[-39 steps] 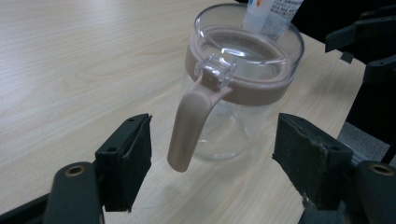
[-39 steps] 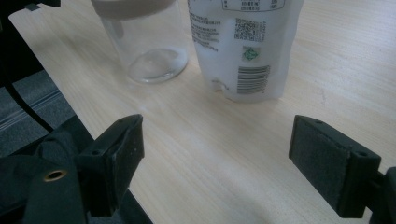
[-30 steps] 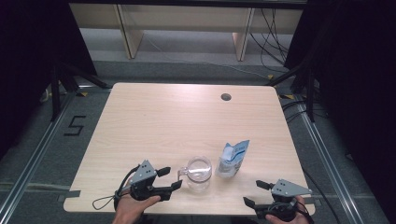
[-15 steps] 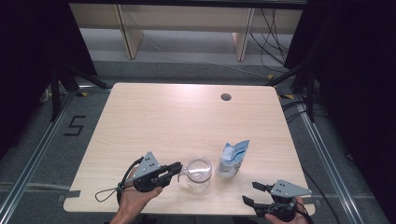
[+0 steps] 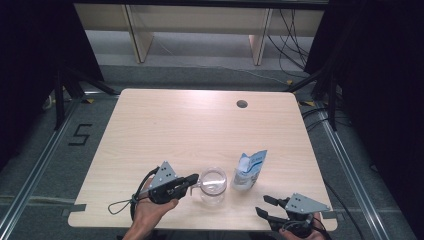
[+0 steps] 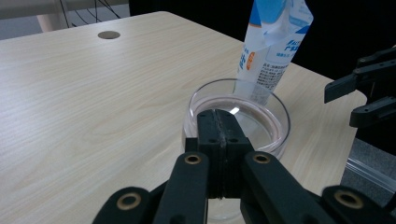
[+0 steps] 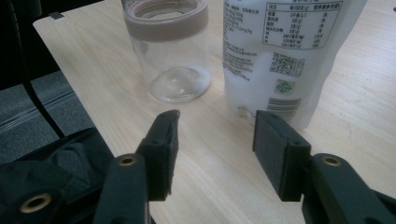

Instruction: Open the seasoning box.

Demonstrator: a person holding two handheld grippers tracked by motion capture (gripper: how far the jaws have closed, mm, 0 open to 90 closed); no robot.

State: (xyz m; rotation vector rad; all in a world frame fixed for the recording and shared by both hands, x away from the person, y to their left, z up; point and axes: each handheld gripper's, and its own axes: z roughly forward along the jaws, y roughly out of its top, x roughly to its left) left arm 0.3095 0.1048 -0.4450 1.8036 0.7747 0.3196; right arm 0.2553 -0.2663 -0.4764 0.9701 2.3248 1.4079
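Near the front edge of the worktop (image 5: 165,130) we see a clear glass jar (image 5: 213,186) standing upright with a pinkish band around its open mouth; it looks empty. Just beside it, toward the right edge, a white and blue pouch (image 5: 249,170) stands upright, its top crumpled, its contents hidden from us. Our left hand-held gripper (image 5: 192,178) reaches the jar's rim from the left, its jaws pressed together; in the left gripper view they meet right at the near rim, though we cannot tell whether glass is pinched between them. Our right hand-held gripper (image 5: 264,206) sits at the front right corner, jaws partly spread, having just been closing, with nothing between them.
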